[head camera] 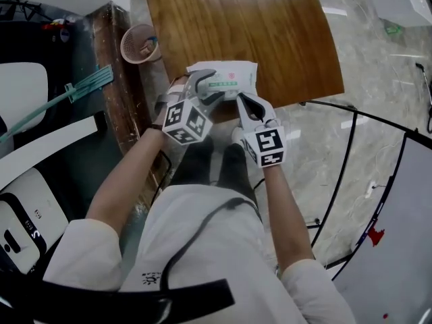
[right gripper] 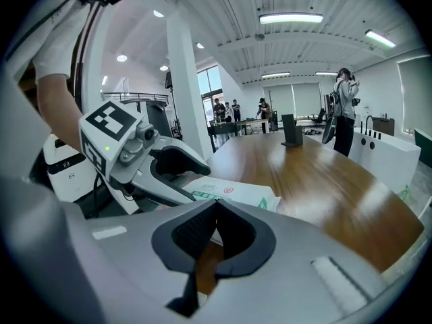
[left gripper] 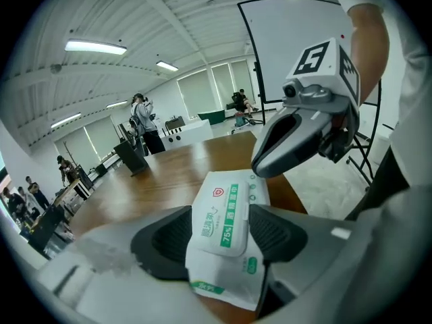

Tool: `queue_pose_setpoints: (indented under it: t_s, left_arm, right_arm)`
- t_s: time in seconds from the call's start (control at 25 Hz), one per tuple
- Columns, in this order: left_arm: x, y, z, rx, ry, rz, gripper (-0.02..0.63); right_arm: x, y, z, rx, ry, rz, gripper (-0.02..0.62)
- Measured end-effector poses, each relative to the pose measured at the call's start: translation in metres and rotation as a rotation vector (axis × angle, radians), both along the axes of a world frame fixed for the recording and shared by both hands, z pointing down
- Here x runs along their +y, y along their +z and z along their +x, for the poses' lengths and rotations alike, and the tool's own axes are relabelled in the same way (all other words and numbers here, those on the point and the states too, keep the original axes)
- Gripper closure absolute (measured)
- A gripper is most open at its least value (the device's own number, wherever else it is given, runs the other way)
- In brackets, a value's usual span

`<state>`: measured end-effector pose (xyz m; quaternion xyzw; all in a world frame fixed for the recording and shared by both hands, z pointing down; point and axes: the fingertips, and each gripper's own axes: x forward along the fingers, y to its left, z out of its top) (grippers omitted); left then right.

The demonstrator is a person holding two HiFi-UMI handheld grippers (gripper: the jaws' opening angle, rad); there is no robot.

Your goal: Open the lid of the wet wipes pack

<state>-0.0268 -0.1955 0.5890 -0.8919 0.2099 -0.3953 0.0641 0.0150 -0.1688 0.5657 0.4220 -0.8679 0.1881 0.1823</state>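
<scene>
The white wet wipes pack with green print lies flat on the wooden table, close to its near edge. Its plastic lid is down. My left gripper reaches over the pack's left end and is open. The pack sits between the two dark pads, close to both. My right gripper hovers just off the pack's near right corner, shut tip to tip with nothing in it. From the right gripper view the pack lies just beyond the tips, with the left gripper over it.
A pink basket stands beside the table's left edge. A black hoop frame curves at the right over the marble floor. White furniture fills the left. People stand far across the room.
</scene>
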Motion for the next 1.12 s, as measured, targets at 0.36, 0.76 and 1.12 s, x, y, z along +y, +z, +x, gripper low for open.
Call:
queue_pose_setpoints:
  t_s: [0.36,0.76,1.12]
  left_arm:
    - [-0.007,0.009,0.002,-0.027,0.047,-0.029,0.301]
    - [-0.011,0.017,0.004,-0.012,0.105,-0.197,0.279]
    - [-0.007,0.022,0.005,-0.043,0.145,-0.372,0.299]
  right_arm:
    - [-0.004,0.014,-0.003,0.003,0.006,-0.027,0.586]
    - [-0.007,0.018,-0.006,0.014,-0.015,-0.040,0.588]
    - [-0.007,0.019,-0.006,0.016,-0.038,-0.041,0.588]
